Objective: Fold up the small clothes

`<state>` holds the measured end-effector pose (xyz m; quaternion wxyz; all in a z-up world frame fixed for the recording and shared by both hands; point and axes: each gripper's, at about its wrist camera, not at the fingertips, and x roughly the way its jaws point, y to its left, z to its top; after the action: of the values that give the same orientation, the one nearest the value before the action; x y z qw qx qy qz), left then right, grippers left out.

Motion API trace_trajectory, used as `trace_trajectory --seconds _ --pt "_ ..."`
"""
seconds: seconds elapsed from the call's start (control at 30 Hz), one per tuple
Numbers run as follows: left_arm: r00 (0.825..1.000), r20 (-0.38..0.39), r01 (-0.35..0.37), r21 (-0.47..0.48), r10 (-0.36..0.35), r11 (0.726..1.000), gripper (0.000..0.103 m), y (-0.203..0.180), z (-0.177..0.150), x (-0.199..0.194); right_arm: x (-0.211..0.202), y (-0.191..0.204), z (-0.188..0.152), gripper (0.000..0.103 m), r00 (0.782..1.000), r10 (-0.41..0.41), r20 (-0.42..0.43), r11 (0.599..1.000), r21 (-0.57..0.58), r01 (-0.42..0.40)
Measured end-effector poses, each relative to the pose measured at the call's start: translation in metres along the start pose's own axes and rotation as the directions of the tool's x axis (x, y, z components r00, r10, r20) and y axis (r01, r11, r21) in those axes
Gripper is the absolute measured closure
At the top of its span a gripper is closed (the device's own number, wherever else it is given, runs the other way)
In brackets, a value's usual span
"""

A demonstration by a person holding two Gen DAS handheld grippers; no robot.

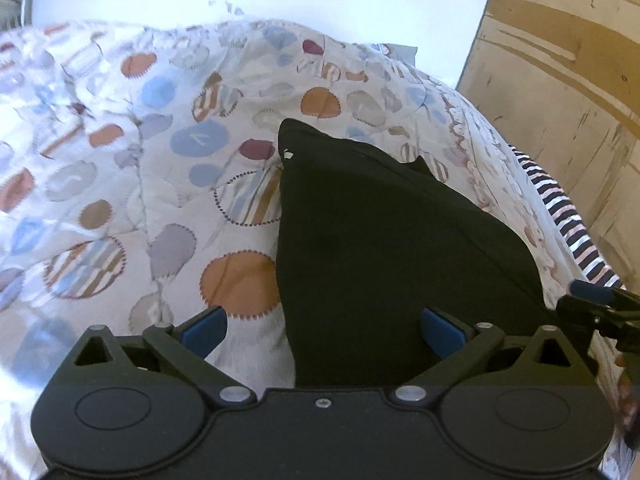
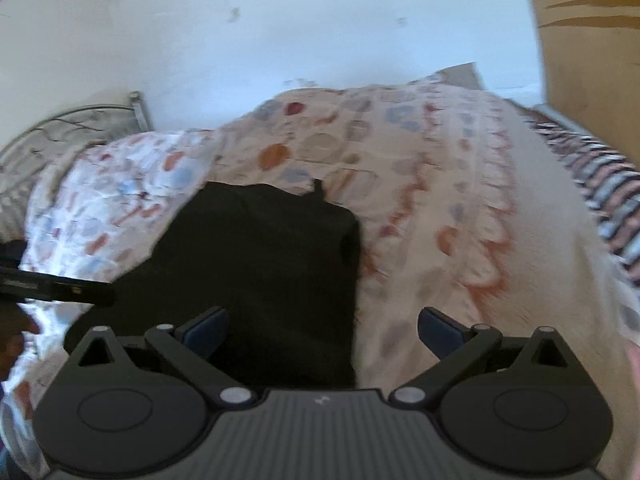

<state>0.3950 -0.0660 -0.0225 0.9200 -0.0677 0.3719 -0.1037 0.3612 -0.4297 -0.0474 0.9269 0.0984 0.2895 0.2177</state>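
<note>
A black garment (image 1: 384, 248) lies flat on a patterned quilt (image 1: 120, 140) on a bed. My left gripper (image 1: 324, 330) is open over the garment's near left edge, with its blue pads (image 1: 440, 326) apart and nothing between them. My right gripper (image 2: 322, 330) is open over the near right edge of the same black garment (image 2: 256, 264), also empty. The right gripper's tip (image 1: 596, 300) shows at the right edge of the left wrist view. The left gripper (image 2: 52, 286) shows at the left edge of the right wrist view. The right wrist view is blurred.
A striped cloth (image 1: 568, 224) lies along the bed's right edge. A wooden floor (image 1: 560, 60) is to the right of the bed. A white wall (image 2: 320, 32) is behind it, and a metal bed frame (image 2: 72, 128) stands at the far left.
</note>
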Motion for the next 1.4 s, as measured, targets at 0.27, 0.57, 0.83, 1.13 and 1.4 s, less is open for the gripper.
trace_trajectory --seconds 0.27,0.57,0.83,1.13,1.4 --pt "0.995 -0.048 0.094 0.012 -0.093 0.996 0.001 0.022 0.019 0.039 0.07 -0.027 0.029 0.003 0.982 0.155 -0.109 0.984 0.106 -0.144" --pt "0.984 -0.114 0.134 -0.057 -0.139 0.989 0.011 0.026 0.024 0.06 0.082 -0.037 0.02 0.053 0.975 0.177 -0.137 0.974 0.165 -0.153" --pt "0.979 -0.115 0.16 -0.063 -0.166 0.985 0.076 0.012 0.034 0.056 0.077 -0.022 0.023 0.095 0.983 0.141 -0.114 0.98 0.154 -0.123" --pt "0.99 -0.008 0.141 0.042 -0.141 0.989 0.09 -0.005 0.079 0.003 0.046 0.04 0.066 0.096 0.988 0.149 0.026 0.988 0.038 -0.15" --pt "0.991 0.127 0.025 0.134 -0.042 0.991 0.09 0.017 0.135 -0.083 0.048 0.121 0.117 0.096 0.96 0.246 0.135 0.969 -0.016 -0.246"
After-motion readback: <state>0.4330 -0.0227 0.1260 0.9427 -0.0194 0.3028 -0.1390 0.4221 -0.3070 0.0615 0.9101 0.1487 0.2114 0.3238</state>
